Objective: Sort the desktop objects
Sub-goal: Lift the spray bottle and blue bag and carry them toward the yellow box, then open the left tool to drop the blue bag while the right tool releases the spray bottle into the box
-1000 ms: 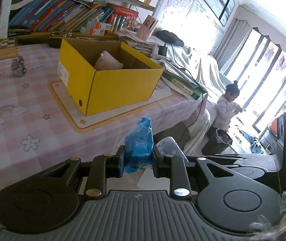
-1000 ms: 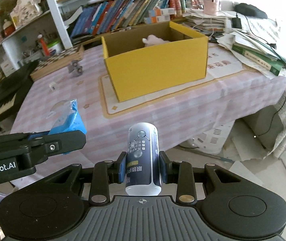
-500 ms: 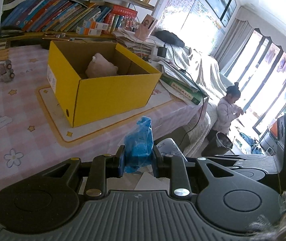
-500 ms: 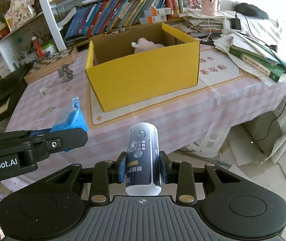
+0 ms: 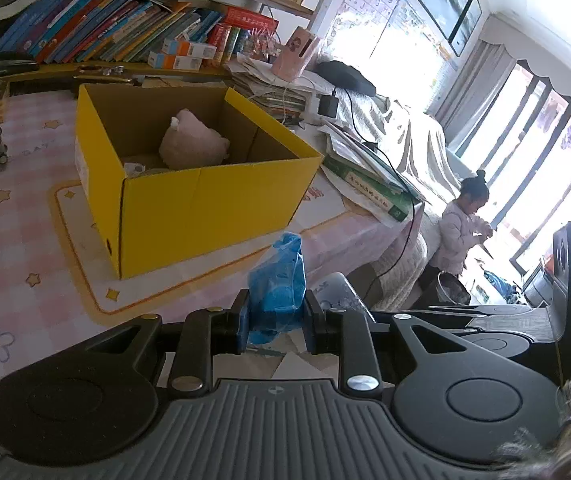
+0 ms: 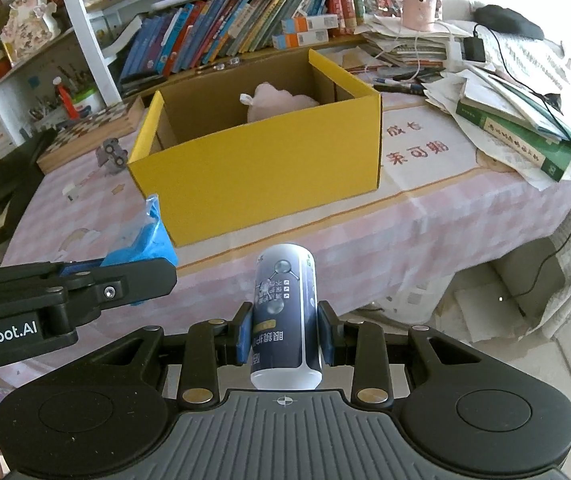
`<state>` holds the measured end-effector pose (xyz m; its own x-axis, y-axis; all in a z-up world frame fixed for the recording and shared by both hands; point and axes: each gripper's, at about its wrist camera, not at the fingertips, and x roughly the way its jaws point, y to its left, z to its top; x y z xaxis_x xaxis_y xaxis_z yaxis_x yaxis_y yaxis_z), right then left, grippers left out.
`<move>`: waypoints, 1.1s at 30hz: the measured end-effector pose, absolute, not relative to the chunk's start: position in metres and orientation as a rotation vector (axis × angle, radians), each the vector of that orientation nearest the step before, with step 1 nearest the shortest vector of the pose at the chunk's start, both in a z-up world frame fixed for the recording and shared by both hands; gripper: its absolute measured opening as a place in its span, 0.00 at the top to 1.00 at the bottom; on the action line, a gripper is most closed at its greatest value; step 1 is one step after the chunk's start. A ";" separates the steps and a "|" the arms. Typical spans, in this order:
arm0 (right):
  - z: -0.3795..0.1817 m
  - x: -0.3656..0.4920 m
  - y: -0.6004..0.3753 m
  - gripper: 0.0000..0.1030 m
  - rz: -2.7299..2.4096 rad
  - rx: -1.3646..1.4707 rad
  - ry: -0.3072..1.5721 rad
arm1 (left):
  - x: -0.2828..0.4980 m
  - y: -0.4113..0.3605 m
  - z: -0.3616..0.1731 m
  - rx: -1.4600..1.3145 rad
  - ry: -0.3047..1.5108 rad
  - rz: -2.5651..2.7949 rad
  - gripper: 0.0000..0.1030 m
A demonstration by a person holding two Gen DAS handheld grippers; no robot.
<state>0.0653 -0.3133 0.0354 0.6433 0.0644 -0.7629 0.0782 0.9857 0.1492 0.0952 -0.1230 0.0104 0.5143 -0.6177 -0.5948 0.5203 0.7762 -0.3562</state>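
Crinkled blue plastic packet (image 5: 277,288) is clamped between the narrowly spaced fingers of the left tool (image 5: 276,320), held above the near edge of the pink checked surface (image 5: 13,240). A dark cylindrical can with a printed label (image 6: 285,312) is gripped by the right tool (image 6: 285,340). Compared with a second ago, the open yellow cardboard box (image 5: 189,200) holding a pink plush toy (image 5: 193,144) is seen nearer and larger in both views; both grips are unchanged.

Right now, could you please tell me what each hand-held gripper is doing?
Left hand-held gripper: closed on a crinkled blue plastic packet.
Right hand-held gripper: closed on a dark printed cylindrical bottle.
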 end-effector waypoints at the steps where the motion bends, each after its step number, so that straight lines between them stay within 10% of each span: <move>1: 0.036 0.069 -0.317 0.68 -0.003 0.171 0.873 | 0.098 -0.126 0.010 -0.141 0.769 -0.683 0.77; 33: 0.098 0.200 -0.358 0.68 0.195 0.078 0.622 | 0.206 -0.161 0.051 -0.090 0.569 -0.451 0.77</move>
